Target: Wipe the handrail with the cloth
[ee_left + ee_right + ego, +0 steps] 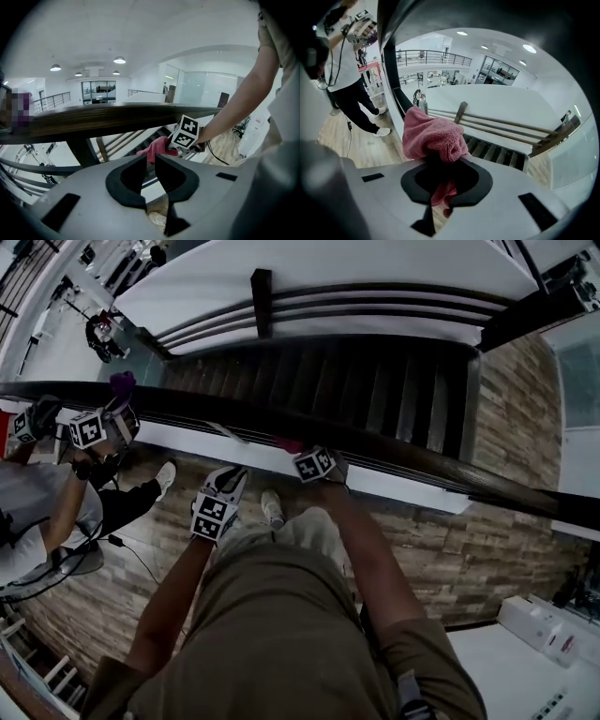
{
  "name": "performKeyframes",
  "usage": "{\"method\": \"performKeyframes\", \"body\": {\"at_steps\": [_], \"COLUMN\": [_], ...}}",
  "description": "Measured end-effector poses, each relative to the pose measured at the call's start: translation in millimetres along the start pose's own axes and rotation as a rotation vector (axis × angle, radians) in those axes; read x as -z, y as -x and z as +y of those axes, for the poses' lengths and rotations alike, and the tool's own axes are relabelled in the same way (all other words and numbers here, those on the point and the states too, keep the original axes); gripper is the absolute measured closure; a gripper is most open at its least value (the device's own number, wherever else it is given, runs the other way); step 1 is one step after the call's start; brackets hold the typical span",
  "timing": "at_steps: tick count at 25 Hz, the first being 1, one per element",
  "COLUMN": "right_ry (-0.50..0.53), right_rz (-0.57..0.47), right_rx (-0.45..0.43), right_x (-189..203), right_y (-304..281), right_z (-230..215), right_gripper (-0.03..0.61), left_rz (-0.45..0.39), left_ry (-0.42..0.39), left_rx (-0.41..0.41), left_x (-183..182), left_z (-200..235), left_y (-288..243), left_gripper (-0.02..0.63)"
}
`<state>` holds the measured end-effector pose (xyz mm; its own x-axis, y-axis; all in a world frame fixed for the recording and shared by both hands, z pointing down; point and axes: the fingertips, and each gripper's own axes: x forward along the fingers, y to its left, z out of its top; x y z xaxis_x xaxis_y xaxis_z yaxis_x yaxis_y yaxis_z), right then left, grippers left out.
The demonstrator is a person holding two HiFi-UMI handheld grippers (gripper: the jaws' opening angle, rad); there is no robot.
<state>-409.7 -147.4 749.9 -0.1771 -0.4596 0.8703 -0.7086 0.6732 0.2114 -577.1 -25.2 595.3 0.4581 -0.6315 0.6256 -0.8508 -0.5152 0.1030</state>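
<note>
Head view: the dark handrail (394,451) runs lengthwise from left to lower right above the staircase (356,381). The right gripper (314,463) meets its near side with the pink cloth (289,444), while the left gripper (217,502) hangs lower, clear of the rail, over the stone-tiled floor (487,549). 
Left gripper view: its jaws stand slightly apart and empty, with rail and cloth ahead. 
Right gripper view: its jaws are clamped on the bunched cloth, with the rail just left, so I judge that the wipe follows the rail's length.
</note>
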Motion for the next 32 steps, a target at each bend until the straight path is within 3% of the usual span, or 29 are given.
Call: {"method": "performKeyframes", "body": {"at_steps": [7, 12, 17, 21, 32], "right_ry": [-0.081, -0.115, -0.119, -0.19, -0.306], "right_rz": [0.064, 0.113, 0.076, 0.072, 0.142], "right_rx": [0.049, 0.054, 0.141, 0.157, 0.235], "right_x": [96.7, 178.5, 254.9, 314.9, 438.0], "right_y": [25.6, 49.1, 80.9, 101.9, 133.2], "right_z": [-83.2, -137.3, -208.3, -275.6, -405.1], "right_gripper": [0.531, 0.531, 0.531, 0.531, 0.531], "left_rz": [0.042, 0.046, 0.049, 0.06, 0.045], "left_ry": [-0.093, -0.149, -0.158, -0.165, -0.224], "left_rx": [0.096, 0.121, 0.123, 0.125, 0.262], "left_x": [-29.8, -64.3, -93.3, -111.8, -154.8], "left_z": [-83.7, -157.4, -235.6, -304.8, -436.5], "left_y": [-45.2, -76.2, -108.0, -141.8, -219.4], "left_gripper": [0.546, 0.546, 0.546, 0.546, 0.546]}}
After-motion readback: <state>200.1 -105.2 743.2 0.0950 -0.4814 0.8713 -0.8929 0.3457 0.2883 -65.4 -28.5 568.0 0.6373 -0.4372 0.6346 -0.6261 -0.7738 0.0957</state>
